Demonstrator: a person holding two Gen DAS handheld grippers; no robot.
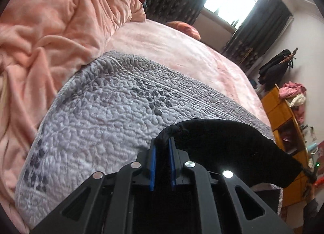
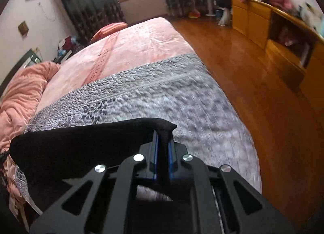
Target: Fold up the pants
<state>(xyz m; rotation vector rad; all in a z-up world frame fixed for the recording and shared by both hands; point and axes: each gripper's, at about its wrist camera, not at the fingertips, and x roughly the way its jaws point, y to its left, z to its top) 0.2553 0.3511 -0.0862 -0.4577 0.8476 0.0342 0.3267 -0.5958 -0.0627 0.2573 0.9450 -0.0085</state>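
Above the bed's grey quilt (image 1: 105, 112), left tongs (image 1: 162, 143) and right tongs (image 2: 163, 139) each pinch the black pants (image 2: 85, 145), apparently carrying an edge across; next, lay it flat.

The black fabric pants (image 2: 81, 145) are hiding the nearer part of the grey quilted bedspread (image 2: 182, 96), whose far side is blurring; their lower length is running out of view behind the right hand-held gripper (image 2: 163, 143).

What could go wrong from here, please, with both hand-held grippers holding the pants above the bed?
1. Each hand-held gripper, left and right, pinches only a corner of the black pants, so the fabric might slip out.
2. The right-wrist view is blurred, suggesting fast motion; the pants could land crooked on the grey quilt.
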